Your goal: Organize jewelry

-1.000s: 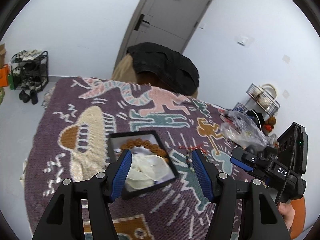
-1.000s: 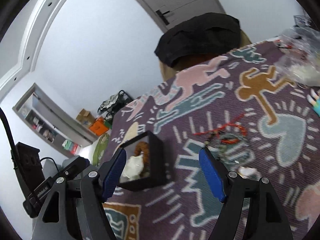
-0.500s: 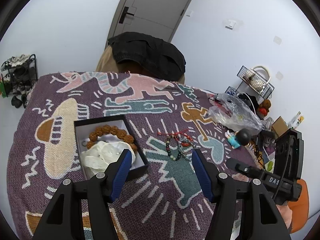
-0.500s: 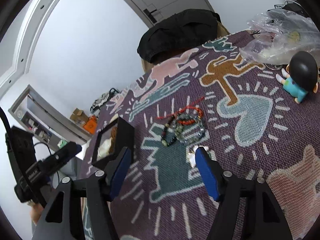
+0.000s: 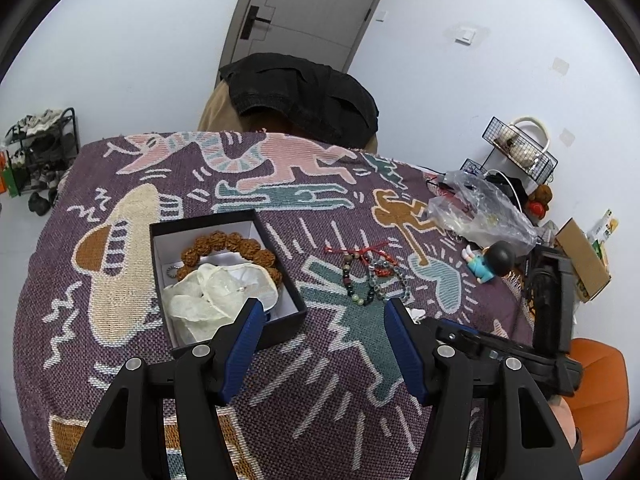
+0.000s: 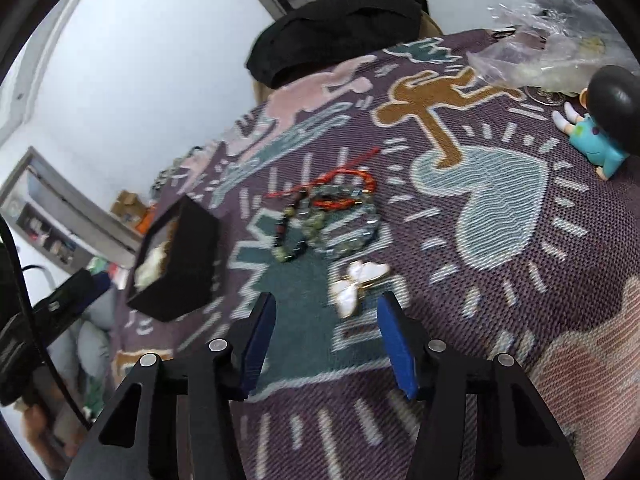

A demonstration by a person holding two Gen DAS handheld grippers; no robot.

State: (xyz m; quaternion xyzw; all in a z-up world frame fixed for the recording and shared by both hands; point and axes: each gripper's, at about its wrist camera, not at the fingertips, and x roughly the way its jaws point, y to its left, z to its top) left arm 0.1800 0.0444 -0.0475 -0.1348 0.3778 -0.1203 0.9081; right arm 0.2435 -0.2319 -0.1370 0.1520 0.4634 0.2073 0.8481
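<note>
A black jewelry box [image 5: 296, 320] with a white lining holds a brown bead bracelet [image 5: 240, 244] and a crumpled pale pouch [image 5: 216, 292]; it also shows in the right wrist view [image 6: 188, 264]. A pile of bead bracelets with a red cord [image 5: 370, 276] [image 6: 324, 216] lies on the patterned cloth. A white butterfly ornament [image 6: 358, 286] lies just ahead of my right gripper [image 6: 326, 338], which is open and empty. My left gripper [image 5: 324, 354] is open and empty, just in front of the box.
A doll with a black head [image 5: 494, 260] [image 6: 600, 116] and a clear plastic bag [image 5: 480, 208] lie at the right. A chair draped with dark clothing [image 5: 304, 96] stands behind the table. A wire basket [image 5: 520, 148] and cardboard box [image 5: 580, 256] sit far right.
The left gripper drew back and turned right, leaving the box at the left. The right gripper moved closer to the bracelets, and the butterfly ornament now lies just ahead of its open jaws.
</note>
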